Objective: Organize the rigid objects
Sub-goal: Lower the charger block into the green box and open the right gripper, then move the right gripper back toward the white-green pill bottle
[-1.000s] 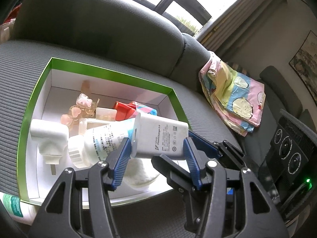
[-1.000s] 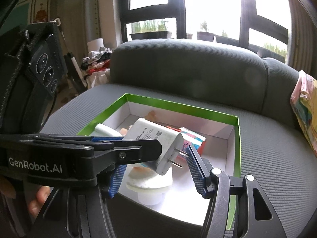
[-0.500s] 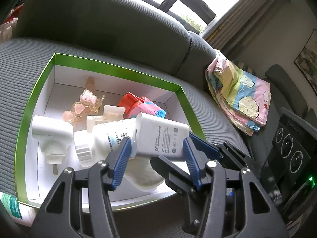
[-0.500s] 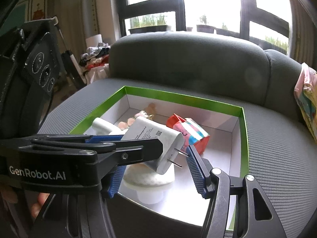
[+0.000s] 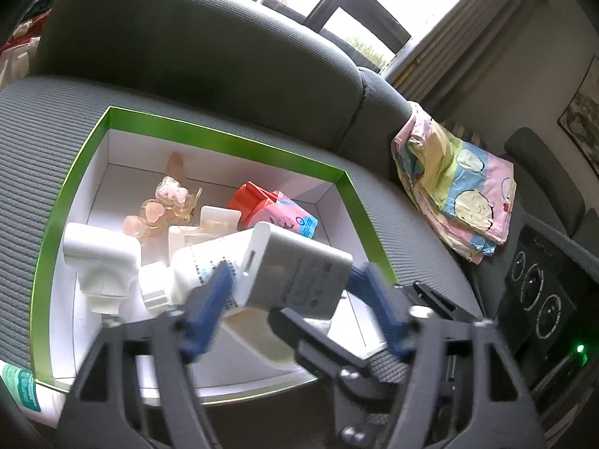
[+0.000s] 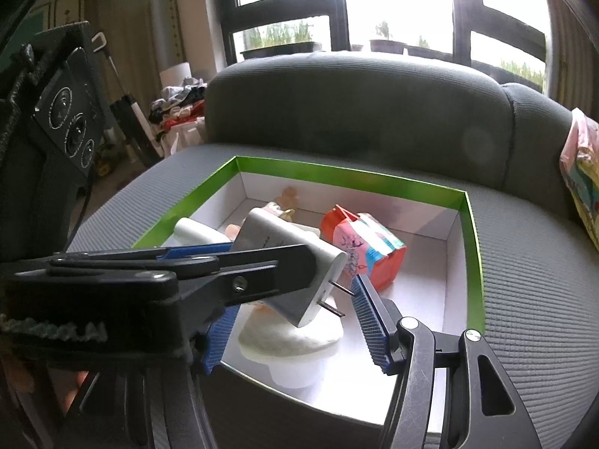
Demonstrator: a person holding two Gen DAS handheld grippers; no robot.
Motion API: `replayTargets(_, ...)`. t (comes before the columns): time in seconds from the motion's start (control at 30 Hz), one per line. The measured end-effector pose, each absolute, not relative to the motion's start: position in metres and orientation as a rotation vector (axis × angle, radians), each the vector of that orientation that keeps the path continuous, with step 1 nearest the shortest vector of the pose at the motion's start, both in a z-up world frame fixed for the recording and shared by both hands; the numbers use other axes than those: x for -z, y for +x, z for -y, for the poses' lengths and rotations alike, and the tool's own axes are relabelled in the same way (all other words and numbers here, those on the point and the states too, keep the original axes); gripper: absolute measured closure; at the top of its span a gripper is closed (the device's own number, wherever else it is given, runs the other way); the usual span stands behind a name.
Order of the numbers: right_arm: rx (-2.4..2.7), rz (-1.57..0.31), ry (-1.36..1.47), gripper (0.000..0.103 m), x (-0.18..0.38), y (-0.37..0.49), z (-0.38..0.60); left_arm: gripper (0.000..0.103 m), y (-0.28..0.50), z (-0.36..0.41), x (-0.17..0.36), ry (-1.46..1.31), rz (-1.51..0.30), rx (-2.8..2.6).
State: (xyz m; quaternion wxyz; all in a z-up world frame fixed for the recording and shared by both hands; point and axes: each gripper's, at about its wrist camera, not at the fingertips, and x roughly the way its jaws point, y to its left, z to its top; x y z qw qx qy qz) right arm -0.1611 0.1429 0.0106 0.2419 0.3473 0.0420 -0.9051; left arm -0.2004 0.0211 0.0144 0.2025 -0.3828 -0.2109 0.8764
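Observation:
A green-rimmed white box (image 5: 224, 151) sits on the grey sofa seat; it also shows in the right wrist view (image 6: 470, 247). My left gripper (image 5: 295, 299) holds a white charger (image 5: 295, 273) over the box's near edge, tilted, its two prongs showing in the right wrist view (image 6: 299, 262). My right gripper (image 6: 295, 321) is open around the charger's pronged end, fingers (image 6: 368, 327) apart from it. In the box lie a white plug adapter (image 5: 99, 258), a white bottle (image 5: 194, 262), pink hair clips (image 5: 164, 202), a red and pink carton (image 5: 277, 209) and a white cup (image 6: 295, 348).
A folded patterned cloth (image 5: 456, 187) lies on the sofa to the right of the box. A white item with a green label (image 5: 20, 389) lies outside the box's near left corner. The sofa backrest (image 5: 194, 52) rises behind the box.
The left gripper has carried the charger further over the box and tilted it downward. Both grippers have moved closer to the box.

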Motion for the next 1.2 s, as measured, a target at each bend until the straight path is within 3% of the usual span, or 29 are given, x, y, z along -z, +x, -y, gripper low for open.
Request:
replayTargets(0.1,2.500,-0.102,0.941,0.040,-0.013,-0.162,-0.145,0.001,-0.201,-0.021,-0.013,-1.082,0.591,-2.468)
replayTargets(0.3,2.529,-0.056,0.958,0.034,-0.015,-0.165,-0.154,0.001,-0.199,-0.012,-0.022,-1.059,0.593,-2.529)
replayTargets(0.8,2.577,-0.027,0.957,0.032,-0.025,-0.160,-0.157,0.001,-0.188,-0.003,-0.032,-1.093,0.491,-2.660)
replayTargets(0.9,2.590,-0.029,0.960,0.019,-0.026,-0.157,-0.157,0.001,-0.185,-0.003,-0.035,-1.099,0.445,-2.685)
replayTargets(1.2,2.630,-0.020,0.985,0.016,-0.031,-0.144,-0.164,0.001,-0.168,0.003,-0.049,-1.053,0.321,-2.798)
